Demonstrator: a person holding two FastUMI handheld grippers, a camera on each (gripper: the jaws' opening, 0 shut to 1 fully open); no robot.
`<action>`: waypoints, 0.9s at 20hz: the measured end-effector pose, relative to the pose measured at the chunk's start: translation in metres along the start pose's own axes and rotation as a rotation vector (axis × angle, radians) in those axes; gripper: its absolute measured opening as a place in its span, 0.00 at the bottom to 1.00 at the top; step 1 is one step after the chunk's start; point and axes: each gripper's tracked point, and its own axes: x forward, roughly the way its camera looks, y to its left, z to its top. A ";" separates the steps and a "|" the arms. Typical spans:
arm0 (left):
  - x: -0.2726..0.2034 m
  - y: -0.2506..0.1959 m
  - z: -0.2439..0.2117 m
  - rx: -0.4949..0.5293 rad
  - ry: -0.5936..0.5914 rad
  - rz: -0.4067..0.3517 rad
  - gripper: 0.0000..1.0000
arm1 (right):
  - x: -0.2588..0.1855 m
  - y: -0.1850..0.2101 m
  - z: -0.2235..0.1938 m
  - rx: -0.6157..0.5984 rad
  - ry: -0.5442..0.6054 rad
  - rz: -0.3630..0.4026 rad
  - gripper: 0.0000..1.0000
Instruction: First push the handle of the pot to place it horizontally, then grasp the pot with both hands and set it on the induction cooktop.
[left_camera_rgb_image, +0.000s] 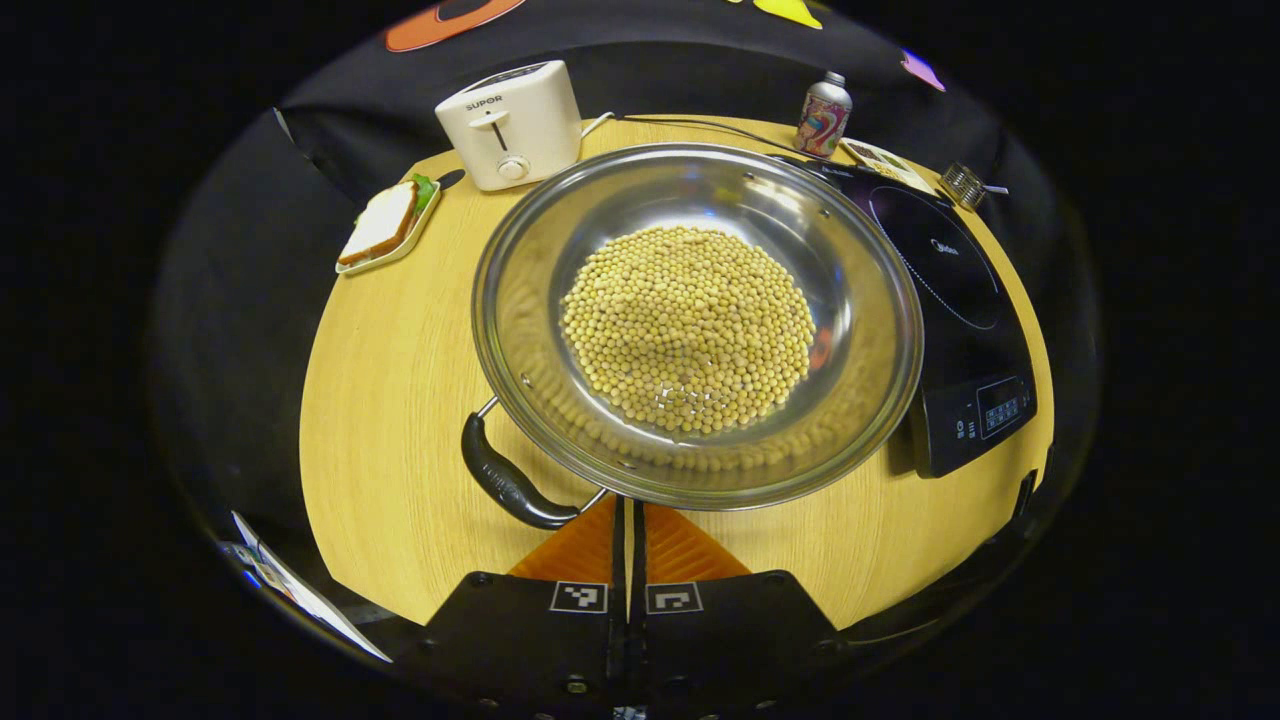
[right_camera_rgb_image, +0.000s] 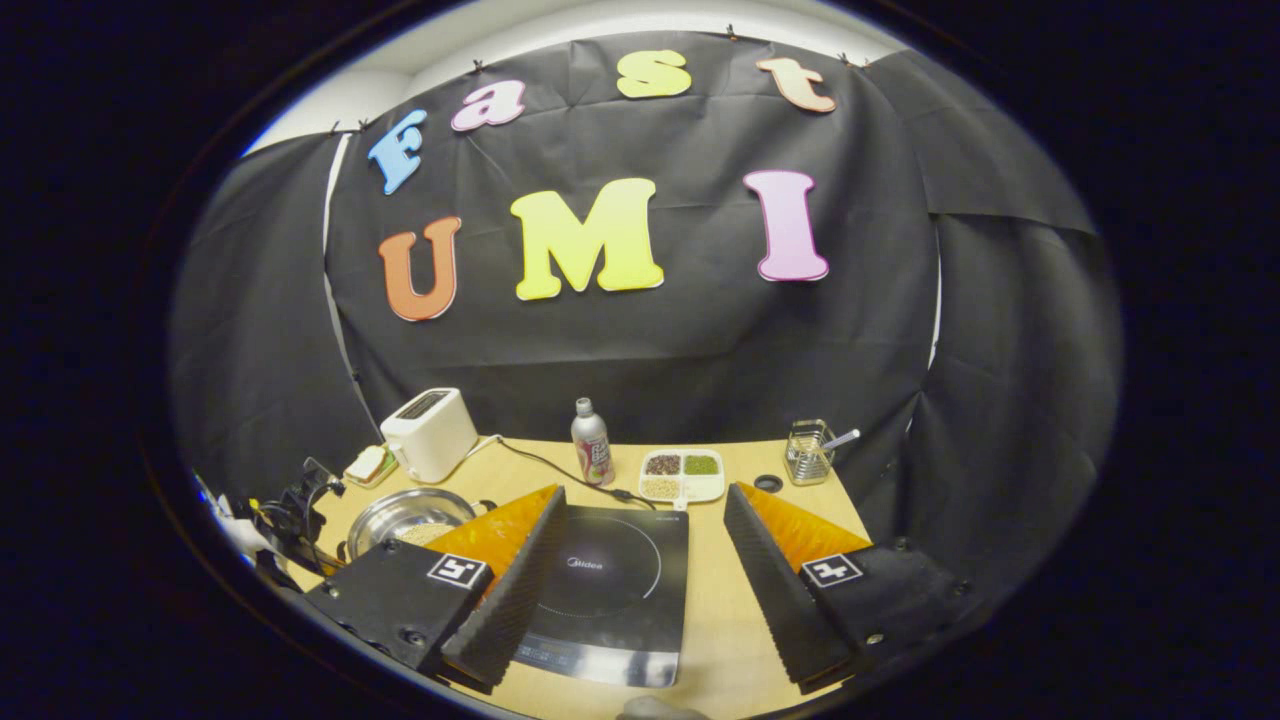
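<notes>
On the wooden surface (left_camera_rgb_image: 400, 400), left to right: one sandwich plate (left_camera_rgb_image: 385, 225), one white toaster (left_camera_rgb_image: 510, 125), one steel pot (left_camera_rgb_image: 697, 320) of beans, one bottle (left_camera_rgb_image: 823, 115), one black induction cooktop (left_camera_rgb_image: 960, 320) just right of the pot. Left claw (left_camera_rgb_image: 630, 540) pressed together, tips beside the pot's black handle (left_camera_rgb_image: 505, 485) at the near rim. Right claw (right_camera_rgb_image: 640, 545) spread wide apart, hovering above the cooktop, gripping nothing.

A: We're looking at a staged kitchen corner inside a recording booth, with black cloth hanging behind a wooden tabletop (right_camera_rgb_image: 735, 615).

B: Kitchen gear is sitting everywhere: a white toaster (left_camera_rgb_image: 510, 125), an induction cooktop (right_camera_rgb_image: 610, 590), a sandwich plate (left_camera_rgb_image: 385, 225), and a tray of grains (right_camera_rgb_image: 682, 474).
</notes>
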 end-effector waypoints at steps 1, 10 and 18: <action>0.002 0.006 0.002 -0.006 -0.001 0.009 0.00 | 0.000 0.000 0.000 0.000 0.001 0.001 0.99; 0.008 0.038 0.014 -0.055 -0.020 0.039 0.00 | 0.000 0.002 -0.002 -0.012 0.016 -0.002 0.99; 0.013 0.066 0.027 -0.106 -0.035 0.048 0.00 | 0.002 0.006 -0.001 -0.028 0.020 -0.006 0.99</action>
